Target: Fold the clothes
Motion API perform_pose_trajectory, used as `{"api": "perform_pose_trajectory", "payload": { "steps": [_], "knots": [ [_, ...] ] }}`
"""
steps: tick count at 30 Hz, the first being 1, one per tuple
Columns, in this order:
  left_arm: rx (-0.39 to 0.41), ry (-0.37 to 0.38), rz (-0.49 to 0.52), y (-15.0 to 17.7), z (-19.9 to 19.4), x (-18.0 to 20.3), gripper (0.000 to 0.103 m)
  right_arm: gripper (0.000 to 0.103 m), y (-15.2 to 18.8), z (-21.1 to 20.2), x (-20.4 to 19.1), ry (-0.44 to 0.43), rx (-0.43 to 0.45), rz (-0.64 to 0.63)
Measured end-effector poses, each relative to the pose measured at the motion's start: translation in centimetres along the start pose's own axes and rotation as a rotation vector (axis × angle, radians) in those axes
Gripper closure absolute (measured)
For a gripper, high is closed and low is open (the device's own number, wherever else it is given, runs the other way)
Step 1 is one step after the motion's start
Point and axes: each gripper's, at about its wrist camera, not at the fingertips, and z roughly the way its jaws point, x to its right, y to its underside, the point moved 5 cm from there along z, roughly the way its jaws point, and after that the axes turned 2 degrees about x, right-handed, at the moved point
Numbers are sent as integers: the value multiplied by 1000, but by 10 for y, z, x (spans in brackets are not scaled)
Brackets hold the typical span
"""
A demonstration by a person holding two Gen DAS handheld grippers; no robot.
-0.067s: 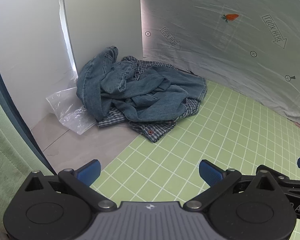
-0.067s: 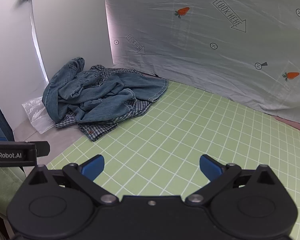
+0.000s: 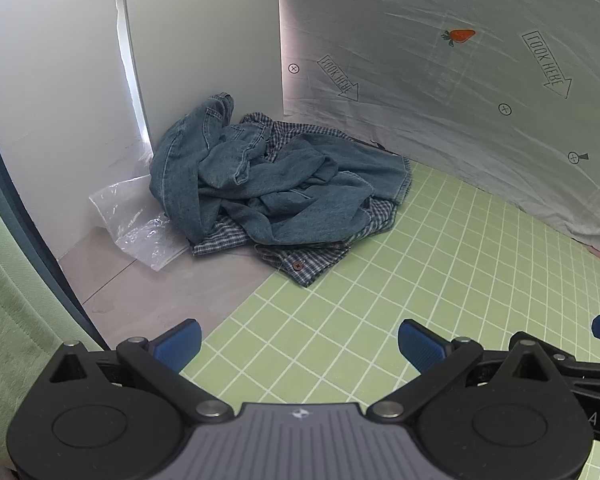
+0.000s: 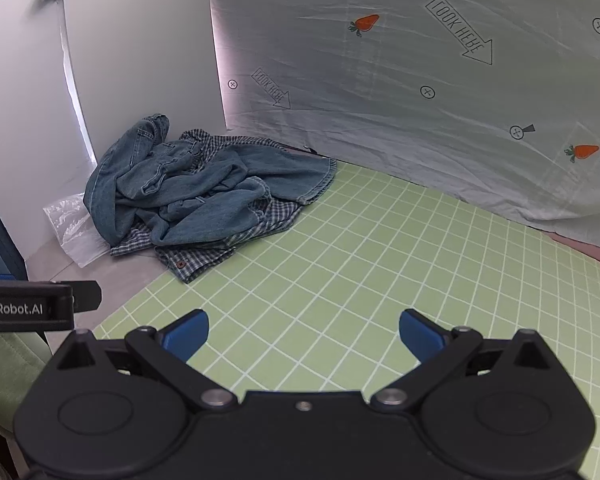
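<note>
A crumpled heap of blue denim clothes (image 3: 268, 184) (image 4: 188, 192) lies in the far corner, on top of a blue-and-white checked shirt (image 3: 304, 268) (image 4: 188, 266) with a red button. My left gripper (image 3: 300, 344) hangs open over the near edge of the green grid mat (image 3: 420, 280), well short of the heap, with nothing between its blue pads. My right gripper (image 4: 304, 334) is also open and empty, over the mat (image 4: 380, 260) and to the right of the heap. The left gripper's body (image 4: 28, 308) shows at the left edge of the right wrist view.
A clear plastic bag (image 3: 140, 224) (image 4: 68, 224) lies left of the heap on the grey tabletop (image 3: 172, 288). White panels (image 3: 200, 40) stand behind the heap. A pale printed sheet (image 3: 460, 100) (image 4: 420, 100) hangs along the back. Green fabric (image 3: 8, 300) sits at the left.
</note>
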Motion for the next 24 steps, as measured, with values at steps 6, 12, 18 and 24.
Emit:
{"api": "perform_pose_trajectory", "payload": {
  "steps": [6,12,18,24],
  "knots": [
    [-11,0,-8,-2,3,1,0,0,0,2,-2,1,-6,2],
    [-13,-8,-6,-5,-1,6,0,0,3,3,2,-3,-5,10],
    [-10,-12,0,-5,2,7,0,0,5,5,0,3,-6,9],
    [-7,-14,4,-5,4,7,0,0,6,6,1,6,-11,15]
  ]
}}
